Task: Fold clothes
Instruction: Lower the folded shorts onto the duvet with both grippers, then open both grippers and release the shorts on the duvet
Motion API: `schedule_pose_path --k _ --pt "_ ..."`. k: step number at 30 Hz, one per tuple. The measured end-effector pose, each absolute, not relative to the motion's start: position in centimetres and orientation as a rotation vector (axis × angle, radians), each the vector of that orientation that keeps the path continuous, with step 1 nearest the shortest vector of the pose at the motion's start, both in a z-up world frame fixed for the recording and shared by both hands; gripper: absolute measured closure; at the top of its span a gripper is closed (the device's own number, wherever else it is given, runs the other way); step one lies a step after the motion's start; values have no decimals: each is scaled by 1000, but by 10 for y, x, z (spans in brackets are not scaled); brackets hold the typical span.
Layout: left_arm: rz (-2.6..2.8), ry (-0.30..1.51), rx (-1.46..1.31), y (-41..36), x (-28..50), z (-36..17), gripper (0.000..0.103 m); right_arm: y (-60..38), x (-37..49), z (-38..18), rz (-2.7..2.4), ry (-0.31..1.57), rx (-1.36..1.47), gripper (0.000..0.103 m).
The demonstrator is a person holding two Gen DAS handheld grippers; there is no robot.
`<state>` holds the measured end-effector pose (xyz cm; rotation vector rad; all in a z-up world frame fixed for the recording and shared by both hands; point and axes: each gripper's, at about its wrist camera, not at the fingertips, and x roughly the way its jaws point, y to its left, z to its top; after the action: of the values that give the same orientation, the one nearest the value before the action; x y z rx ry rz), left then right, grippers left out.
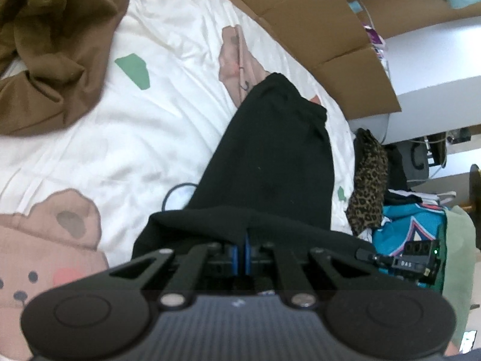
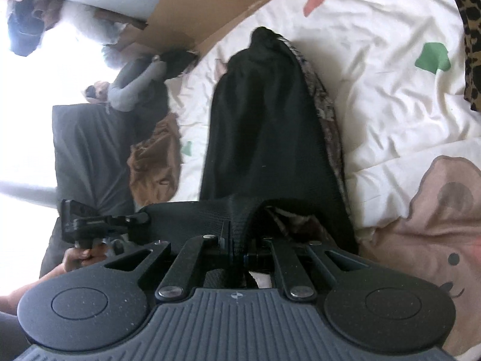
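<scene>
Black garment (image 1: 270, 156) observed in the left wrist view, stretched from the near edge away across a white bedspread (image 1: 168, 114) printed with bears and green patches. Its near hem is bunched over the tips of the left gripper (image 1: 240, 248), whose blue pads (image 1: 235, 254) stand pressed together on the cloth; this gripper is clamped on the garment. A crumpled brown garment (image 1: 57, 45) lies well apart on the spread at upper left. Flattened cardboard (image 1: 315, 27) runs along the far side of the bed, and a leopard-print cloth (image 1: 368, 186) sits at the bed's right edge beside a teal item (image 1: 412, 231). In the right wrist view, the same black garment (image 2: 264, 126) runs away from the camera over the bedspread (image 2: 375, 75), a patterned grey lining showing along its right edge. A black band of the fabric passes between the closed fingers of the right gripper (image 2: 239, 251), which is likewise clamped on it. The left gripper (image 2: 99, 222) appears at left, gripped by a hand (image 2: 81, 258). The brown garment (image 2: 156, 162) lies beside the black one at left; the leopard-print cloth (image 2: 469, 30) occupies the upper right corner.
</scene>
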<state>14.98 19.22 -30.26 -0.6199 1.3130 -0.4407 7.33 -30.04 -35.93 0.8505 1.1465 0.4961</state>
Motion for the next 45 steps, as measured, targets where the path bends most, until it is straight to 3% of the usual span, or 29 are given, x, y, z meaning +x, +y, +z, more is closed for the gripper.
schedule_pose_path --k 12,26,29,31,33,34,35,37,38,45 --pt "-495 1227 -555 176 207 -299 98 -310 105 -361 468 1050 908 99" --pt "-442 1193 -561 169 235 -343 97 -317 138 -395 378 1034 914 96" --pt "-408 1167 -579 166 229 -358 94 -321 144 -409 325 1058 915 94" --pt "-397 1162 -612 165 225 -363 85 -321 144 -415 331 1079 928 92" --pt "-416 1158 -623 163 220 -364 73 -320 141 -415 349 1080 938 78" --pt "-427 1158 -611 162 218 -364 66 -319 139 -414 354 1075 944 60" --pt "-438 1157 -598 161 216 -363 65 -318 137 -413 369 1068 940 50" --pt "-447 1164 -590 161 213 -365 61 -314 133 -410 399 1056 933 39" --pt "-449 1170 -582 161 211 -366 60 -312 131 -411 400 1063 926 35" --pt "-456 1184 -609 159 209 -376 58 -304 128 -415 405 1092 904 35"
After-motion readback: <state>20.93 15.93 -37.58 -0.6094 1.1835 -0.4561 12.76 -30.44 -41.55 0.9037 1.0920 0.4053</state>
